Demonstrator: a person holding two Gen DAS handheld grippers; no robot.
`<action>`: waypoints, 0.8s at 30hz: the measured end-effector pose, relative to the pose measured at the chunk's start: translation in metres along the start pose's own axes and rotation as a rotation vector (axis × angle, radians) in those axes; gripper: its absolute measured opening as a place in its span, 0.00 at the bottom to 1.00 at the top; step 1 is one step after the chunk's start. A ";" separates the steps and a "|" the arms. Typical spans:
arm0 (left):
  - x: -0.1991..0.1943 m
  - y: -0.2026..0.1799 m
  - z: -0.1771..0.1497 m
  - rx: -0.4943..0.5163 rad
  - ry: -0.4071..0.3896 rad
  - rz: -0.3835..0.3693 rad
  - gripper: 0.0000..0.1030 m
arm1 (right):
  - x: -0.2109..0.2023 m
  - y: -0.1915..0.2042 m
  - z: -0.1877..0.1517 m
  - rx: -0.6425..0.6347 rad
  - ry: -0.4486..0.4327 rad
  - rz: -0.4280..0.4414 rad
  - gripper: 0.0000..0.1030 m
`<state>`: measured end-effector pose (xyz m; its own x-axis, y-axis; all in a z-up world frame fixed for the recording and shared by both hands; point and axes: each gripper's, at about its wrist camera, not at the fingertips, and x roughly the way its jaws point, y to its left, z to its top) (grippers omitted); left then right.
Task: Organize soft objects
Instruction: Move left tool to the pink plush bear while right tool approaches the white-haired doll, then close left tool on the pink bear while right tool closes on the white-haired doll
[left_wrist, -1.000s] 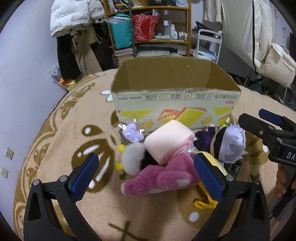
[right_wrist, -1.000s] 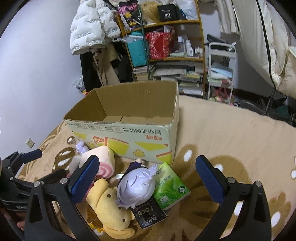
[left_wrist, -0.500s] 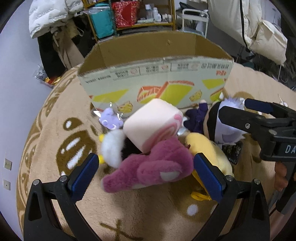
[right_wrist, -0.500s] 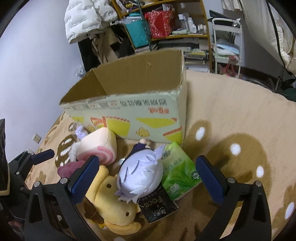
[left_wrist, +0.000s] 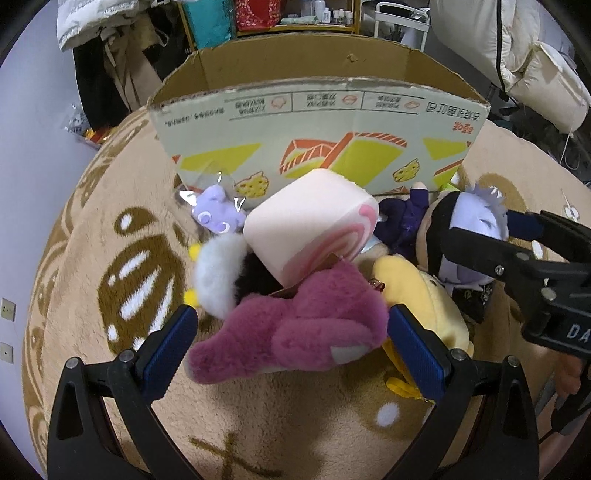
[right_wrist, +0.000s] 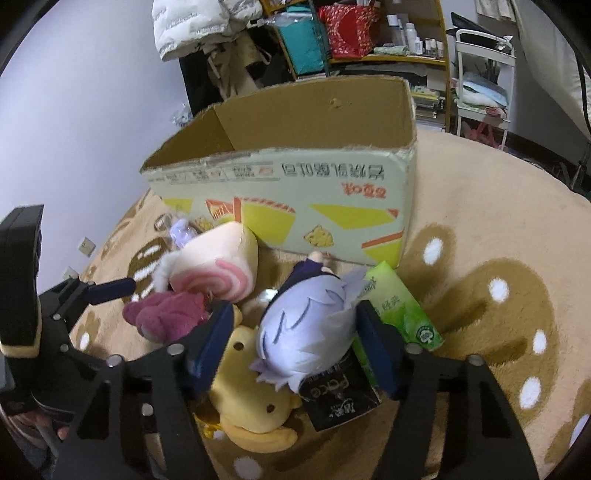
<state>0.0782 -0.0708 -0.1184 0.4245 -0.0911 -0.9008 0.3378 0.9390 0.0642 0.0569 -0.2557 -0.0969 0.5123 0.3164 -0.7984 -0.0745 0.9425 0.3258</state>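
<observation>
Below, we see a heap of soft toys on a tan patterned rug, just in front of an open cardboard box. Our left gripper stands with its jaws apart, straddling the magenta plush; whether the pads touch it we cannot tell. Behind that plush lies a pink roll-cake cushion, with a small lilac plush and a white fluffy toy to its left. Our right gripper is closing its jaws around the silver-haired doll's head, the blue pads at its sides. A yellow plush, a black packet and a green tissue pack lie beside the doll.
</observation>
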 end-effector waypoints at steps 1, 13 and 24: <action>0.001 0.001 0.000 -0.005 0.006 -0.003 0.97 | 0.001 0.000 -0.001 -0.003 0.002 -0.003 0.63; -0.002 -0.002 -0.003 -0.022 0.020 -0.049 0.79 | -0.001 0.001 -0.003 -0.047 -0.006 -0.039 0.50; -0.013 0.003 -0.005 -0.035 -0.007 -0.062 0.71 | -0.011 0.005 -0.003 -0.060 -0.046 -0.063 0.49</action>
<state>0.0701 -0.0649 -0.1088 0.4095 -0.1520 -0.8995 0.3344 0.9424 -0.0070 0.0481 -0.2545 -0.0879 0.5562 0.2527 -0.7917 -0.0913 0.9655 0.2441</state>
